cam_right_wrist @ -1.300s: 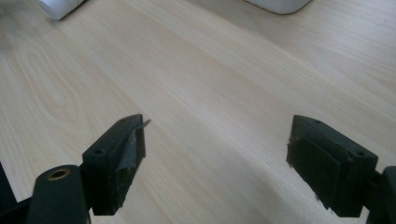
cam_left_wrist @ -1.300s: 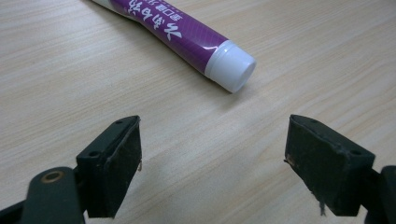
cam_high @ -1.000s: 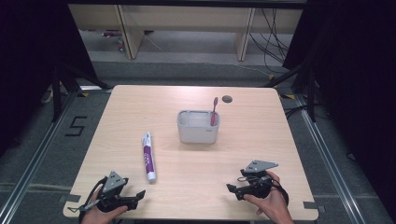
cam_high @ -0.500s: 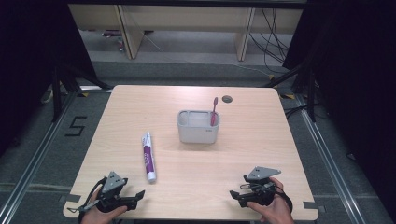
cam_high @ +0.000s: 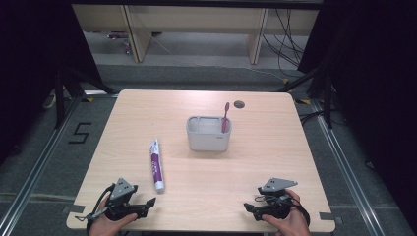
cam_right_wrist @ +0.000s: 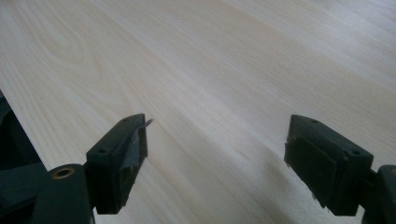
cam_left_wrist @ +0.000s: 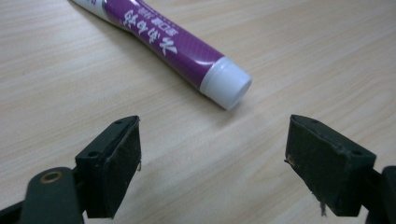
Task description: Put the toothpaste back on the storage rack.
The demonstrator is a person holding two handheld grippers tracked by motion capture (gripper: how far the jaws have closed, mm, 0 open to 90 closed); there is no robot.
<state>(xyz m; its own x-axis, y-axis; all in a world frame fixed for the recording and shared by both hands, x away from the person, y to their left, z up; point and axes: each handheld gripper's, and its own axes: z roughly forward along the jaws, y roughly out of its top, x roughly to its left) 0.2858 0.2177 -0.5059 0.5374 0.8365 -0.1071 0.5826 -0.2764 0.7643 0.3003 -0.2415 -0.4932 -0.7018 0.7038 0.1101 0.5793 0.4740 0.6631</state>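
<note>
Jaws spread wide on both | right gripper (cam_high: pixel 252 209) drawn nearer table (cam_high: pixel 275 147) edge | left gripper (cam_high: pixel 147 202) unmoved beside toothpaste (cam_high: pixel 156 164)

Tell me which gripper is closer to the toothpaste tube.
Left. The left gripper sits just below the toothpaste tube, its cap end right ahead of the open jaws. The right gripper is far across the table, facing bare wood.

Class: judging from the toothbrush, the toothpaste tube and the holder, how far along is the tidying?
Done: the toothbrush stands in the holder. In hand: nothing; the left hand-held gripper and right hand-held gripper are open. Left: the toothpaste tube lies on the table.
</note>
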